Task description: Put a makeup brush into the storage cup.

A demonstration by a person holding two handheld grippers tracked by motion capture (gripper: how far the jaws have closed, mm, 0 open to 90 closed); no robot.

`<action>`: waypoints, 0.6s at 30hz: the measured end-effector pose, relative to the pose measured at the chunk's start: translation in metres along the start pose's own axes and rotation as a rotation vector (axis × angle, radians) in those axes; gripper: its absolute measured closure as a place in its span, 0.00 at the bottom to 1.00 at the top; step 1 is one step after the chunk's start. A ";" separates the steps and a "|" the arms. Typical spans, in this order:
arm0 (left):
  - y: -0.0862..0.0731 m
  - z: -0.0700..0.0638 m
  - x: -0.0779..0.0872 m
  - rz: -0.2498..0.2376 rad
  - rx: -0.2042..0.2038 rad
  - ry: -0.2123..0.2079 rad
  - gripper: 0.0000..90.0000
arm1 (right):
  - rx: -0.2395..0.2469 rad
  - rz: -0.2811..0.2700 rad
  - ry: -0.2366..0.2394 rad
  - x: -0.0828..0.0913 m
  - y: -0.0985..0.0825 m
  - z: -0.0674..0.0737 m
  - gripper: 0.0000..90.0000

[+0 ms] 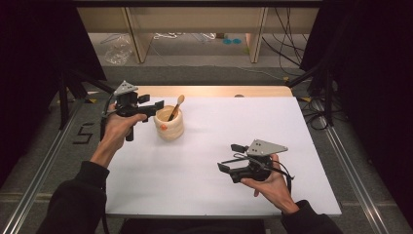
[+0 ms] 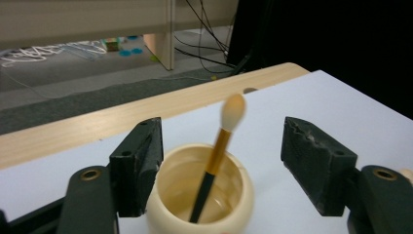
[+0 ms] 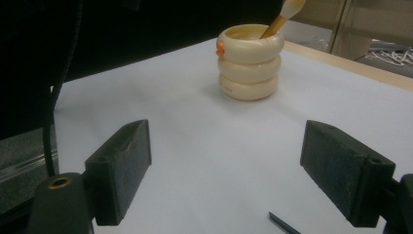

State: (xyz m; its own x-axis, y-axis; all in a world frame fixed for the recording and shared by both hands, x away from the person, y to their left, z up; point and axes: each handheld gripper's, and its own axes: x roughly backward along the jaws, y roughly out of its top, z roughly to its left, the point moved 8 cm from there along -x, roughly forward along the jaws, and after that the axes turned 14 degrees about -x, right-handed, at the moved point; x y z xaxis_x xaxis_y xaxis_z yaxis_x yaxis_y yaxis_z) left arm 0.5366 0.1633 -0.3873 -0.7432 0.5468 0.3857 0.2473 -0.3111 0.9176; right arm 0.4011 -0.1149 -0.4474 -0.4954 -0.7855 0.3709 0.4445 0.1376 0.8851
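Cream pot [image 2: 199,197] of three stacked rings, upright, holding a slanted brush [image 2: 216,151] with pale tip, amber ferrule and black handle, between the released jaws of the left gripper [image 2: 221,165]; right gripper [image 3: 241,170] jaws spread, pot well ahead.

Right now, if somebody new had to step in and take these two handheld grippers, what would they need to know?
Left gripper: open, jaws either side of the brush, touching nothing, beside the cream holder.
Right gripper: open, holding nothing, low over the white table, well apart from the holder.
Brush: in the holder, leaning, bristles up.
Done: brush sits in the holder.
Left: probably just drawing the left gripper away.
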 end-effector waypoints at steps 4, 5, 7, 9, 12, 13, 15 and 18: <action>-0.005 -0.010 0.008 0.009 -0.006 -0.015 0.33 | -0.001 -0.002 0.007 -0.001 0.000 0.000 0.22; -0.005 -0.012 0.010 0.006 -0.011 -0.012 0.33 | -0.003 0.004 0.002 0.000 0.000 0.000 0.22; -0.005 -0.015 0.015 -0.007 -0.006 -0.009 0.33 | -0.006 0.006 0.000 0.000 0.000 0.000 0.22; -0.005 -0.020 0.019 -0.018 0.003 -0.029 0.32 | -0.010 0.012 0.000 0.000 -0.001 0.000 0.22; -0.007 -0.029 0.027 -0.023 0.007 -0.041 0.31 | -0.009 0.000 0.007 -0.001 0.000 0.000 0.22; -0.008 -0.032 0.029 -0.020 -0.003 -0.041 0.30 | 0.007 -0.007 -0.004 -0.001 0.001 -0.002 0.22; -0.013 -0.040 0.033 -0.010 -0.013 -0.065 0.29 | 0.008 0.001 -0.010 0.001 0.001 -0.003 0.22; -0.017 -0.050 0.040 -0.005 -0.029 -0.082 0.29 | -0.007 0.012 -0.007 0.002 0.000 -0.002 0.22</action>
State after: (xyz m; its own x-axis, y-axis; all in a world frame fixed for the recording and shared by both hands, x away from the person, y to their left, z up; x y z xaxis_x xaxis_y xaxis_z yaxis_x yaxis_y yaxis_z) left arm 0.4711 0.1516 -0.3921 -0.6909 0.6094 0.3891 0.2250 -0.3302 0.9167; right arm 0.4020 -0.1176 -0.4469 -0.4953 -0.7795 0.3835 0.4560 0.1424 0.8785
